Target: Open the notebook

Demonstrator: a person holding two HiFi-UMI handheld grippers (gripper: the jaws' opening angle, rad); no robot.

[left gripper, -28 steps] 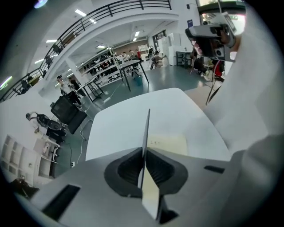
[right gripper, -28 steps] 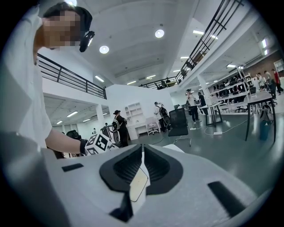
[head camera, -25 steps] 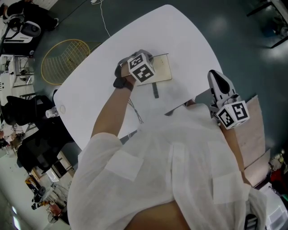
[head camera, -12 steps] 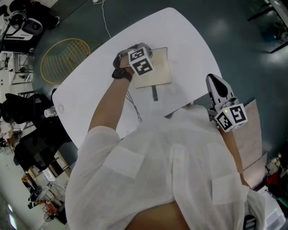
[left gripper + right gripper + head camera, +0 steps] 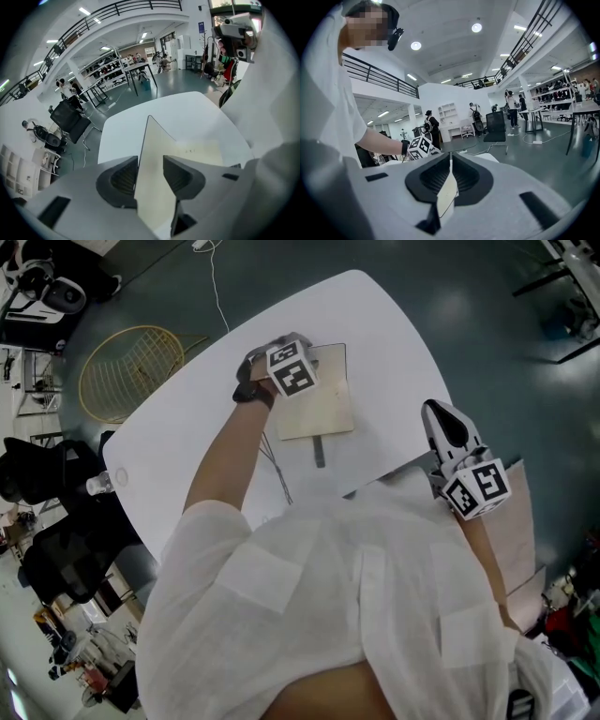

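Observation:
The notebook lies on the white table, its cream inner page bared. Its cover stands on edge, raised between the jaws of my left gripper. Those jaws are opening: the sheet leans by the left pad, and the right pad stands clear of it. In the head view the left gripper sits at the notebook's left edge, its tips hidden under the marker cube. My right gripper is shut on nothing and hangs in the air beyond the table's right edge.
A grey strap sticks out from the notebook's near edge, and thin cables lie on the table next to my left arm. On the floor to the left are a yellow wire basket and black chairs.
The left gripper has swung a little leftward over the notebook's edge, and more of the cream page shows. The right gripper has shifted slightly beside the table's right edge.

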